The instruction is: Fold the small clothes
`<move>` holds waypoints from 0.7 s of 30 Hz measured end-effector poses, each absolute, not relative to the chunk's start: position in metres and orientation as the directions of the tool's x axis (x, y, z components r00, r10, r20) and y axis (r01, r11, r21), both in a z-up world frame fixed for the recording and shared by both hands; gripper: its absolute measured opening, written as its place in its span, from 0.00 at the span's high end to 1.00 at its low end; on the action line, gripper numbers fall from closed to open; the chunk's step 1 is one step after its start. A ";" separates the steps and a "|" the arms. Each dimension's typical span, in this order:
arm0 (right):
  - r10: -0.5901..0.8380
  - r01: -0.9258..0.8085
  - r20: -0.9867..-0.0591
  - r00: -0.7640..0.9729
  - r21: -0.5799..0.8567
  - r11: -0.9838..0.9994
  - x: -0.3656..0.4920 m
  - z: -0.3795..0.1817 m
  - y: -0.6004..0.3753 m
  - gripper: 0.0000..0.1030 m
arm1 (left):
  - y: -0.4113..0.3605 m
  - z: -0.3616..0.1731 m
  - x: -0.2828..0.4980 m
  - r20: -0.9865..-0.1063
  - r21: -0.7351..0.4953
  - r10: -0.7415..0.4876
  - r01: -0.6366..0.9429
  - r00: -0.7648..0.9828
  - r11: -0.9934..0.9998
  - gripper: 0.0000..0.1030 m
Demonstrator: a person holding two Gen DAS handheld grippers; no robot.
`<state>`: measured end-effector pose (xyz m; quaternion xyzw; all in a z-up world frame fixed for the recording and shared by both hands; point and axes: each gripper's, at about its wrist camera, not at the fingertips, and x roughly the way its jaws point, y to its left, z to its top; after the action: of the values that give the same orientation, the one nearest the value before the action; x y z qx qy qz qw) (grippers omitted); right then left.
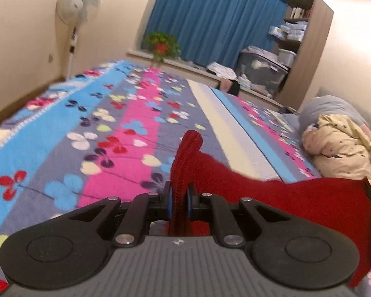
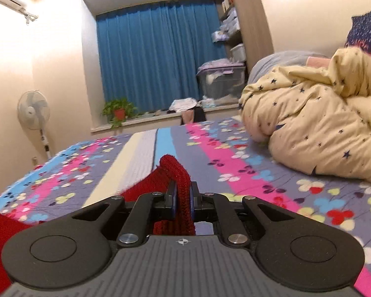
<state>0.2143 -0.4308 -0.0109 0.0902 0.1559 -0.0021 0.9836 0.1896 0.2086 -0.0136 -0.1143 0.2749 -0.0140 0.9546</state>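
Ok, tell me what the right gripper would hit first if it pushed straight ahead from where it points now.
Likely nothing soon. The right gripper, shut on the red knit garment, points along the floral bedspread; the window ledge comes first beyond the bed. Depth is unclear.

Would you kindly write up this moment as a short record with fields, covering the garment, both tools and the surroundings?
garment: red knitted garment, stretched between both tools above the bed
left tool: shut on a bunched edge of the garment
right tool: shut on another ribbed edge
surface: flowered striped bedspread
nearby: yellow star-print quilt heaped to the right
background: blue curtain, standing fan, potted plant
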 end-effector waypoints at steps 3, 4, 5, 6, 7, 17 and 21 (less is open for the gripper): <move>0.060 0.072 -0.521 0.851 0.229 0.971 0.243 -0.038 -0.442 0.89 | 0.211 -0.038 0.208 -0.648 -0.248 -0.096 -0.090 0.756 0.965 0.87; 0.062 0.104 -0.641 0.765 0.217 0.971 0.256 -0.056 -0.444 0.87 | 0.214 -0.047 0.213 -0.690 -0.282 -0.125 -0.106 0.713 0.953 0.86; 0.041 0.134 -0.709 0.704 0.189 0.973 0.262 -0.068 -0.446 0.84 | 0.217 -0.056 0.216 -0.724 -0.319 -0.150 -0.134 0.674 0.938 0.84; 0.042 0.149 -0.732 0.680 0.194 0.970 0.263 -0.072 -0.448 0.79 | 0.220 -0.060 0.216 -0.742 -0.331 -0.148 -0.165 0.653 0.929 0.81; 0.048 0.155 -0.721 0.691 0.213 0.965 0.261 -0.069 -0.450 0.76 | 0.223 -0.060 0.215 -0.747 -0.343 -0.145 -0.189 0.649 0.920 0.75; 0.191 0.182 -0.724 0.663 0.403 0.897 0.215 -0.055 -0.477 0.55 | 0.237 -0.057 0.177 -0.757 -0.509 -0.329 -0.195 0.565 0.838 0.56; 0.237 0.174 -0.721 0.652 0.446 0.878 0.185 -0.050 -0.480 0.48 | 0.227 -0.056 0.154 -0.795 -0.462 -0.332 -0.151 0.507 0.874 0.56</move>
<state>0.1849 -0.4800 -0.0498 0.2462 0.4170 0.0180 0.8747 0.1539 0.2270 -0.0561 -0.2451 0.4934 -0.0544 0.8328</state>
